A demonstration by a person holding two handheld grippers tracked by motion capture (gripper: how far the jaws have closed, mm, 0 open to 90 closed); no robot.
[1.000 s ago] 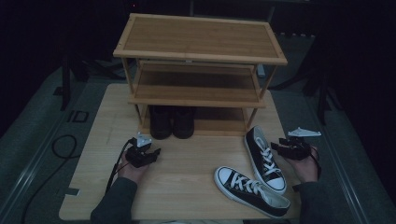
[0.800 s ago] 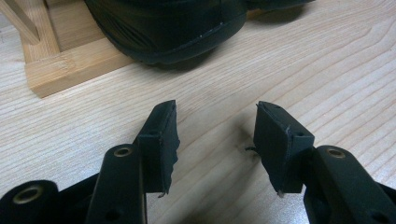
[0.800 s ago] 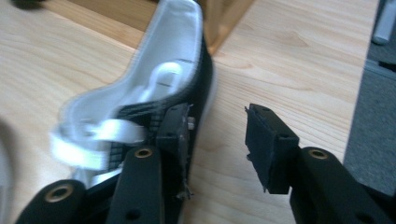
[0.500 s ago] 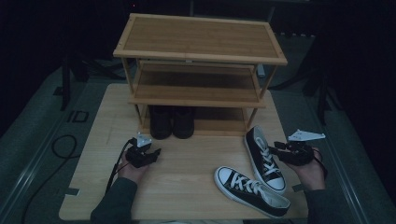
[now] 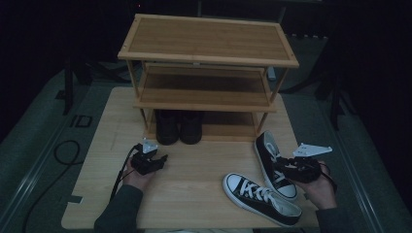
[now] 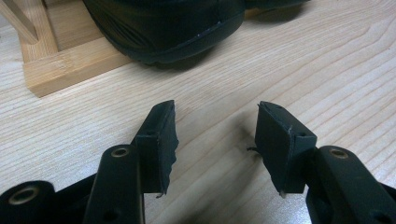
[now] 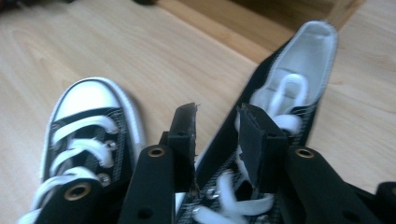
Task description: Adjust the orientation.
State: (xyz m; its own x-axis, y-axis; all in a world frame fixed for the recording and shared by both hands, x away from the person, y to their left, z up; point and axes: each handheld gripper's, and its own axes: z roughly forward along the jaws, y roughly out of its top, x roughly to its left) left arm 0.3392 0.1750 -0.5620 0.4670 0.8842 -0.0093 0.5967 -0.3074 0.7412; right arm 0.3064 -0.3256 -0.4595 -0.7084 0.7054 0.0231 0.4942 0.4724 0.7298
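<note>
Two black-and-white sneakers lie on the wooden table (image 5: 194,184) at the right: one (image 5: 268,148) pointing toward me beside the rack, the other (image 5: 260,199) lying crosswise near the front edge. My right gripper (image 5: 281,167) hangs over the laces of the first sneaker (image 7: 299,70). Its jaws have just been closing and stand either side of the sneaker's side wall, and I see no pad pressing on it. The second sneaker's white toe (image 7: 88,107) is to the left. My left gripper (image 5: 159,158) rests open on the table, nothing between its jaws (image 6: 217,112).
A three-tier bamboo shoe rack (image 5: 209,41) stands at the back of the table. A pair of black shoes (image 5: 179,127) sits on its bottom shelf, one toe (image 6: 168,23) just ahead of the left gripper. A cable (image 5: 63,150) lies on the floor at left.
The right gripper has shifted left and a little up over the sneaker by the rack, and its jaws have narrowed. The left gripper and both sneakers stay put.
</note>
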